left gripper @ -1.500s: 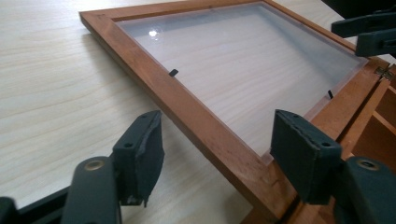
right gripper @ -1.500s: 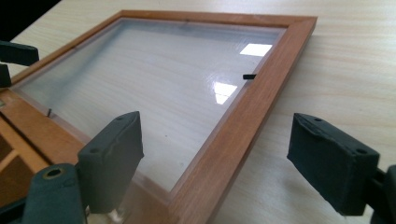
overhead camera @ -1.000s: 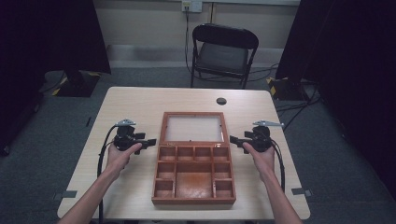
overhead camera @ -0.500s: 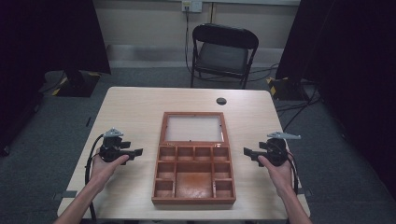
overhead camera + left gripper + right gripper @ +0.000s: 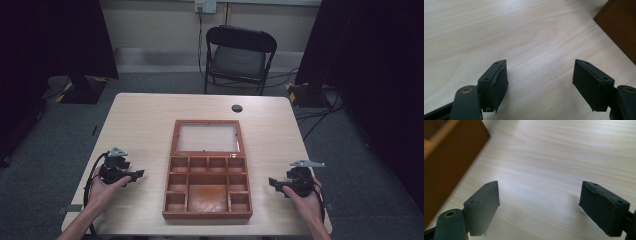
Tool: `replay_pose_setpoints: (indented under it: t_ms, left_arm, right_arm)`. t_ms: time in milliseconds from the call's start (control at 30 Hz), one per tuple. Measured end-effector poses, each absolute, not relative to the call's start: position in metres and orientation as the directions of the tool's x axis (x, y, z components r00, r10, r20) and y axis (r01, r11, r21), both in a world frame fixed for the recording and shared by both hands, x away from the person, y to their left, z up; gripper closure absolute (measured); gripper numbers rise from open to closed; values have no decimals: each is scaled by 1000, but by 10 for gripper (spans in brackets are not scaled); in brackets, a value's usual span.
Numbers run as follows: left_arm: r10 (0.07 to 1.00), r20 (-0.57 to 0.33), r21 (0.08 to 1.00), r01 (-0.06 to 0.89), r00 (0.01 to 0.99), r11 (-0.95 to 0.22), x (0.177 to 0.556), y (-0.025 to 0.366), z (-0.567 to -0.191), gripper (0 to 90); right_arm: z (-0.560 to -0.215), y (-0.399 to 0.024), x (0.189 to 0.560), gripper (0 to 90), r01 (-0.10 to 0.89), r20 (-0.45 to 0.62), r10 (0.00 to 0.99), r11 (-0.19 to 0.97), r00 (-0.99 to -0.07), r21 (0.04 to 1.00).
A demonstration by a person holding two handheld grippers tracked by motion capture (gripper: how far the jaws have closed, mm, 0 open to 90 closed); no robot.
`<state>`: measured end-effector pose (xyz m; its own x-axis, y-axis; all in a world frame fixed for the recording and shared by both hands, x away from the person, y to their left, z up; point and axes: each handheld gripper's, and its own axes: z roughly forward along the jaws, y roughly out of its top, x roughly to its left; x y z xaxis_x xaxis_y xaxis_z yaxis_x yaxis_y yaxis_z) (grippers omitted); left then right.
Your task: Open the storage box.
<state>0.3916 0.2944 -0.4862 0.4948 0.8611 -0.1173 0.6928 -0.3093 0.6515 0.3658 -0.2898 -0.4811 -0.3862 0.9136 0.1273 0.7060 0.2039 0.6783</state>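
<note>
The left hand-held gripper (image 5: 137, 174) at lower left and the right hand-held gripper (image 5: 272, 182) at lower right both gape open, empty. Between them, at centre, a wooden box (image 5: 207, 186) lies open on the counter (image 5: 140, 130). It looks stiff and fairly heavy, its glass lid fragile; grip the side walls.

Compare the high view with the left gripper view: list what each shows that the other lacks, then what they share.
High view alone: the whole wooden box with its lid open and flat and its bare compartments, the right gripper, a folding chair and a small dark disc. Left gripper view alone: a close look between the left gripper jaws, open over bare wood with nothing between them. Shared: the table, the left gripper and the box's side.
</note>
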Motion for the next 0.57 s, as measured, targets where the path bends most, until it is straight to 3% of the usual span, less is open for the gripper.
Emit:
replay_pose_setpoints:
  t_ms: [167, 267, 367, 567]
  left_arm:
    - [865, 0, 658, 651, 502, -378, 388, 284, -492, 192]
    - [871, -6, 691, 632, 490, -351, 386, 282, -496, 148]
    - [857, 2, 732, 583, 516, -352, 386, 283, -501, 130]
    - [861, 4, 730, 587, 509, -350, 387, 284, -502, 105]
  right_arm:
    - [-489, -289, 362, 146, 703, 67, 925, 237, -375, 671]
    - [-495, -288, 360, 119, 668, -8, 926, 277, -376, 691]
    - [-498, -289, 359, 111, 647, -7, 928, 264, -372, 716]
    - [-500, -289, 358, 110, 630, -9, 928, 259, -372, 732]
